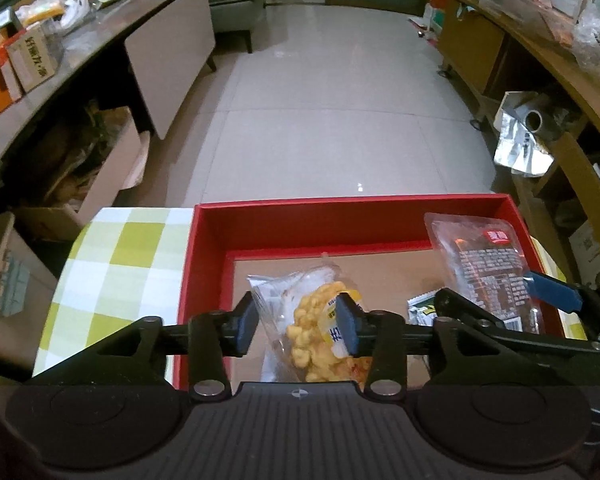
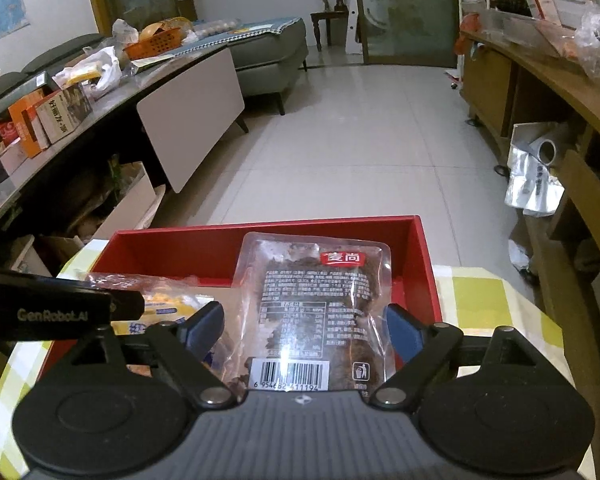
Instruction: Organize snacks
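Note:
A red box (image 1: 340,205) with a brown cardboard floor stands on a yellow-green checked cloth (image 1: 120,264). Inside lies a clear bag of yellow puffed snacks (image 1: 316,332). My left gripper (image 1: 297,326) hangs over it, open, its blue pads to either side of the bag. A clear packet of brown snacks (image 2: 312,304) with a red label leans on the box's far right wall (image 2: 424,264). My right gripper (image 2: 304,332) straddles that packet's lower end, open, pads clear of it. A small green packet (image 1: 420,309) lies between the two bags. The yellow bag (image 2: 172,305) shows left of the right gripper.
A long grey table (image 2: 112,100) on the left carries cartons, plastic bags and an orange basket (image 2: 152,46). Cardboard boxes sit under it. Wooden shelving (image 2: 540,92) runs along the right, with silver foil bags (image 2: 534,188) low down. Pale floor tiles (image 1: 332,112) stretch beyond the box.

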`<state>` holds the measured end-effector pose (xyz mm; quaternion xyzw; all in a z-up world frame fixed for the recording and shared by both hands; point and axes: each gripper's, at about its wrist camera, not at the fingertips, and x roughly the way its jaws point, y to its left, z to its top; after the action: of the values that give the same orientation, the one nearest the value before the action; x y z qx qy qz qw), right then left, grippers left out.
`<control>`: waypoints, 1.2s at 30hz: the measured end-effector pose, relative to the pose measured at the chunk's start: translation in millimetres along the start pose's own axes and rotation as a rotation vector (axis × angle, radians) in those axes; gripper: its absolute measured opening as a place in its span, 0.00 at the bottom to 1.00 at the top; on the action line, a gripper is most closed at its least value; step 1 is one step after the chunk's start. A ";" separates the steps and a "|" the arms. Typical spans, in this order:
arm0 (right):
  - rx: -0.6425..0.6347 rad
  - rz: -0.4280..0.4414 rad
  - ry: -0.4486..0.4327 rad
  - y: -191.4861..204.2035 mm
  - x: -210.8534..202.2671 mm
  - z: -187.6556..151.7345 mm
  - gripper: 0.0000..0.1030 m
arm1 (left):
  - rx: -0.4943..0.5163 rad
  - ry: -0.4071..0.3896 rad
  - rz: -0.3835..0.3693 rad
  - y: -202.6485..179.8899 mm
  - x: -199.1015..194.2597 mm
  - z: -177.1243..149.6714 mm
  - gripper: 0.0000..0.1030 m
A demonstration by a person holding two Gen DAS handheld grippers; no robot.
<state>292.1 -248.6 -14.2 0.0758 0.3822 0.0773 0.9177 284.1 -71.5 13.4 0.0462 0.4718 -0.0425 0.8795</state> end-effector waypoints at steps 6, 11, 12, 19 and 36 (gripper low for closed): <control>0.001 -0.002 -0.021 0.5 -3.5 2.3 0.95 | -0.012 -0.024 0.005 4.4 -5.9 2.6 0.63; 0.026 0.020 -0.006 -4.9 0.0 2.0 1.00 | -0.014 -0.018 0.003 5.3 -5.2 2.2 0.63; 0.025 0.016 -0.010 -5.1 -0.3 1.5 1.00 | -0.016 -0.017 0.000 5.8 -5.1 2.4 0.63; 0.018 0.037 -0.003 -2.6 -10.5 -1.1 1.00 | 0.000 -0.011 -0.001 6.3 -8.7 -1.4 0.64; -0.099 0.083 0.097 38.8 -77.1 -33.3 1.00 | 0.069 0.070 0.010 28.5 -56.9 -77.2 0.76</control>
<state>211.4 -223.4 23.4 0.0423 0.4185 0.1377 0.8967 192.4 -32.0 19.6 0.0803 0.5002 -0.0527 0.8606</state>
